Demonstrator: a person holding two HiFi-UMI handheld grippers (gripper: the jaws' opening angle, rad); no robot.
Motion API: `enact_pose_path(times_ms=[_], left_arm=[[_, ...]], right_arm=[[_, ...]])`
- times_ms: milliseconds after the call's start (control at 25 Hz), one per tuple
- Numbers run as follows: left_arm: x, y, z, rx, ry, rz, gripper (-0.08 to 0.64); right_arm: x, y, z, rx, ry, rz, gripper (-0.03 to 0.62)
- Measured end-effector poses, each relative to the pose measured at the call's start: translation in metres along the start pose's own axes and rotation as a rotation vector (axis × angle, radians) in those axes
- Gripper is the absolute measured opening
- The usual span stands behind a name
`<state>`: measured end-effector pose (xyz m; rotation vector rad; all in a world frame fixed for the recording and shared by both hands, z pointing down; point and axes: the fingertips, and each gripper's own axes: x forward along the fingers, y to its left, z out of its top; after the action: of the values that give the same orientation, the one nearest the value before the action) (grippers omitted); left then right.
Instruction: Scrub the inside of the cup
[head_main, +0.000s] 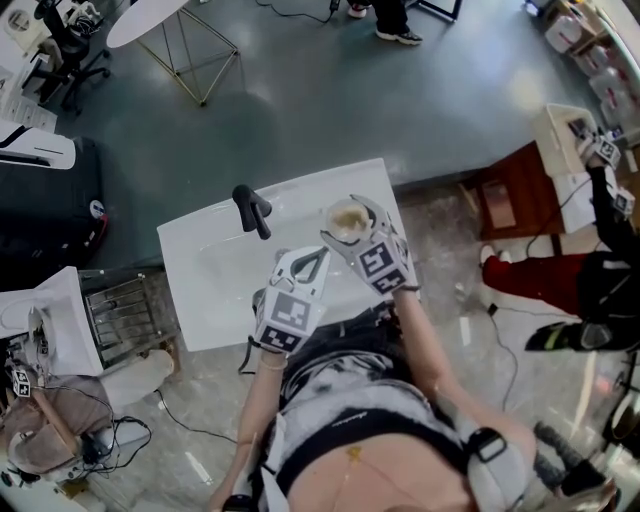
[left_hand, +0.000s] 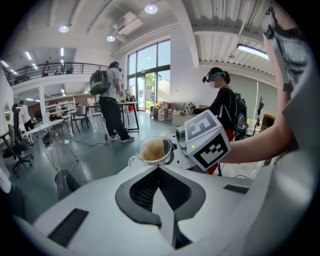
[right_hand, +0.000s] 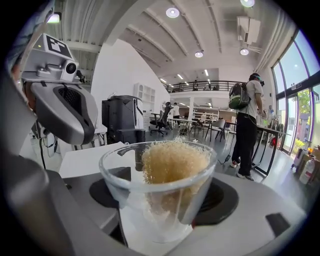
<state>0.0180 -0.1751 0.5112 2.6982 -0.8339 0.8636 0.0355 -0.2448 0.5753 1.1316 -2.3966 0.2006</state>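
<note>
The cup is clear, the scrubber tan, the sink white.

Counted on inspection:
- one cup
- one scrubber
- two grippers, namely the left gripper and the right gripper
- one basin
- one tap
- two bystanders nearby

Farther figures were too small to count.

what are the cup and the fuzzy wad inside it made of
The cup looks like clear glass, though clear plastic can't be ruled out: its wall is see-through, with a smooth, glossy rim. The wad inside looks like a tan fibrous scrubber, perhaps loofah or plastic mesh: fine wiry strands stick out all over it, and it looks matte.
</note>
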Motion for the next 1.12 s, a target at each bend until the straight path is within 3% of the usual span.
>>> enact_pose_path(times_ms=[600,1120], left_arm=[[0.027,-0.005,-0.013,-0.038,0.044,-0.048,0.0],[0.034,-0.005,-0.029,-0.07,0.084,-0.05,0.0]], right_arm=[[0.017,-0.057,-0.023,0.109,0.004,-0.066,0.399],[0.049,-0.091,-0.047,0.126,0.006,-0.09,0.399]])
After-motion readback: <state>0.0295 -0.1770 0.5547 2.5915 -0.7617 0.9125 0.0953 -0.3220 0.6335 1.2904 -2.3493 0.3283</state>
